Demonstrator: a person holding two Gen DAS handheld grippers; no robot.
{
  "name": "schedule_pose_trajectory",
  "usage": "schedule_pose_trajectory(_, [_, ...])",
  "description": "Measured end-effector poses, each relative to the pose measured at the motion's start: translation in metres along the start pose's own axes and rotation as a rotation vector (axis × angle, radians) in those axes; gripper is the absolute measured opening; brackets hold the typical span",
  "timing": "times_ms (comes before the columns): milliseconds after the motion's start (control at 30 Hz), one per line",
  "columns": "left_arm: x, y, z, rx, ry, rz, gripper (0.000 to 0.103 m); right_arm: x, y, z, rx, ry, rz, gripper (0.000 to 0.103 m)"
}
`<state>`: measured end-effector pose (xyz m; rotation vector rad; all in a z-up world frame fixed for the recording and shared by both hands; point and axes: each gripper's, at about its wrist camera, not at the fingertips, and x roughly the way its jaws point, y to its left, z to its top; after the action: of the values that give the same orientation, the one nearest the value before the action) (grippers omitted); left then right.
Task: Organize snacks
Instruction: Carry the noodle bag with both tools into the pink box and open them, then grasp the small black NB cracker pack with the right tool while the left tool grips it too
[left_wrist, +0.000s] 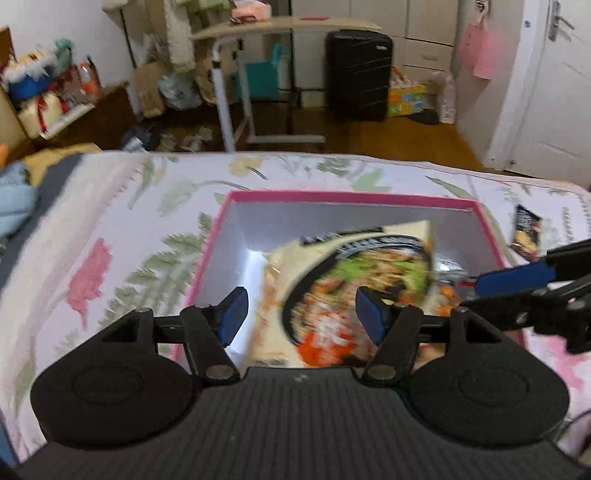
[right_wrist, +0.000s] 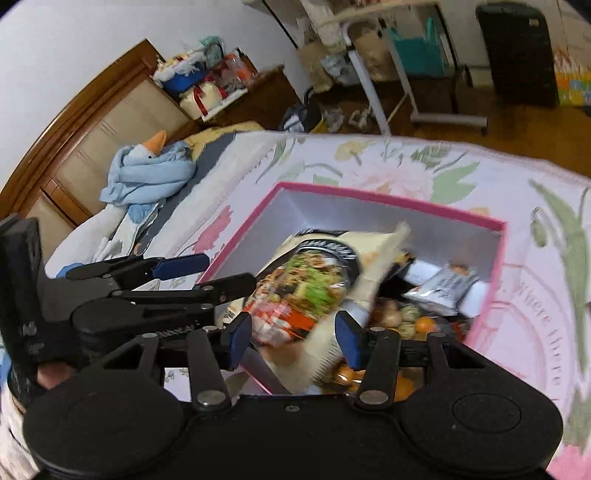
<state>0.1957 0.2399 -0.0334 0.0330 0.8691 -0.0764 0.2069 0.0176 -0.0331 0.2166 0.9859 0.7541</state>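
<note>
A pink-rimmed box (left_wrist: 351, 197) with a silver inside lies on the flowered bedspread; it also shows in the right wrist view (right_wrist: 388, 201). A large cream snack bag (left_wrist: 354, 284) with a food picture is blurred inside the box, also seen in the right wrist view (right_wrist: 306, 291). My left gripper (left_wrist: 301, 315) is open above the box, jaws apart around nothing. My right gripper (right_wrist: 293, 338) is open over the box's near edge, the bag between its fingers but not clamped. Several small snack packs (right_wrist: 443, 286) and orange round items lie in the box.
A small dark snack packet (left_wrist: 526, 230) lies on the bedspread right of the box. A blue goose plush (right_wrist: 151, 170) lies near the headboard. A rolling table (left_wrist: 280, 26) and black suitcase (left_wrist: 358, 74) stand on the floor beyond the bed.
</note>
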Motion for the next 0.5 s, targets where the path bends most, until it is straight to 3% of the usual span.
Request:
schedule_pose_trajectory(267, [-0.021, -0.026, 0.001, 0.003, 0.014, -0.107, 0.064, -0.071, -0.02, -0.004, -0.024, -0.06, -0.078, 0.06])
schedule_pose_trajectory(400, [-0.036, -0.057, 0.006, 0.051, 0.012, -0.184, 0.062, -0.105, -0.043, -0.008, -0.023, -0.091, -0.14, 0.062])
schedule_pose_trajectory(500, [-0.042, -0.089, 0.011, 0.141, 0.008, -0.248, 0.062, -0.128, -0.069, -0.01, 0.033, -0.108, -0.205, 0.064])
